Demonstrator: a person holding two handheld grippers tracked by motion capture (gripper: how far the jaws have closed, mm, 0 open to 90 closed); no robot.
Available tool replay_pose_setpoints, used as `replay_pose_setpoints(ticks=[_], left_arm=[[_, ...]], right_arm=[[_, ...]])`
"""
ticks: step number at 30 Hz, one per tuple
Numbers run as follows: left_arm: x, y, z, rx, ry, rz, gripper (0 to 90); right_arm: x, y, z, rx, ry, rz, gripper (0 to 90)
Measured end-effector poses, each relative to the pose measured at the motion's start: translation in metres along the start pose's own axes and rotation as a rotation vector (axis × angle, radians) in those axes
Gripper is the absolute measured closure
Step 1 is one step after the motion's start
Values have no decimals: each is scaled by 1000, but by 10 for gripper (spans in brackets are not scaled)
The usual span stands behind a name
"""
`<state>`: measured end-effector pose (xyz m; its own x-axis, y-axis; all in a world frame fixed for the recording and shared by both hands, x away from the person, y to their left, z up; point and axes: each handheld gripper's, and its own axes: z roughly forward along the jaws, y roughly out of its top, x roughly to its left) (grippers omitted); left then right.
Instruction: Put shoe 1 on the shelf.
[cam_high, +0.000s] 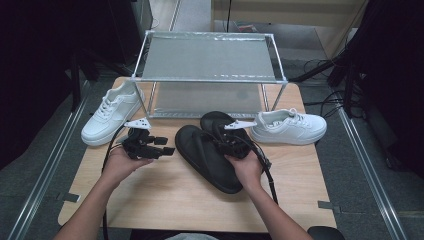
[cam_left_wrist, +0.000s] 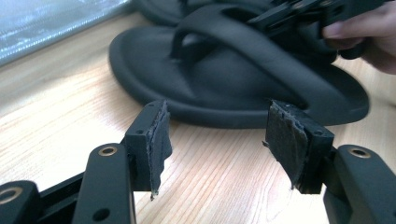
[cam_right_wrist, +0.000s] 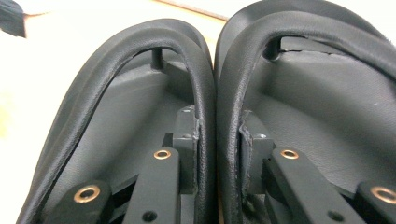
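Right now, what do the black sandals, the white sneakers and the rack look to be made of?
Black sandals: thick matte soles, probably moulded foam or rubber; straps look like smooth leather or imitation, with a soft sheen and rolled edges. White sneakers: smooth, slightly glossy uppers, likely synthetic leather, with laces. Rack: thin silvery tubes, apparently metal, with pale translucent shelves, maybe fabric or plastic sheet.

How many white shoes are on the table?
2. One white sneaker lies at the table's left edge beside the metal rack. The other white sneaker lies on the right, next to the black sandals. None looks hidden.
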<state>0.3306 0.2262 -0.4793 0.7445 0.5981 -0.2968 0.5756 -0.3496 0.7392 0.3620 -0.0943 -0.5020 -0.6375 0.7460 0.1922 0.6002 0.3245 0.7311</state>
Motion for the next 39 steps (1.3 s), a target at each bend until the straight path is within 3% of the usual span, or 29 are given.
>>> replay_pose_setpoints(ticks=[9,15,20,29,39], left_arm=[[2,-2,-5,-19,-1,-6,400],[-1,-1,-4,-16,-8,8,400],[0,-1,-3,-14,-14,11,400],[-1,-1,-1,-6,-16,22,399],[-1,-2,-1,-5,-22,22,397]], right_arm=[[-5,34,9,-28,-36,9,736],[-15,55,26,-49,-67,44,736],[-24,68,44,-68,-77,127,737],[-38,86,66,-80,-186,128,738],[-41,93,79,-78,-210,132,737]])
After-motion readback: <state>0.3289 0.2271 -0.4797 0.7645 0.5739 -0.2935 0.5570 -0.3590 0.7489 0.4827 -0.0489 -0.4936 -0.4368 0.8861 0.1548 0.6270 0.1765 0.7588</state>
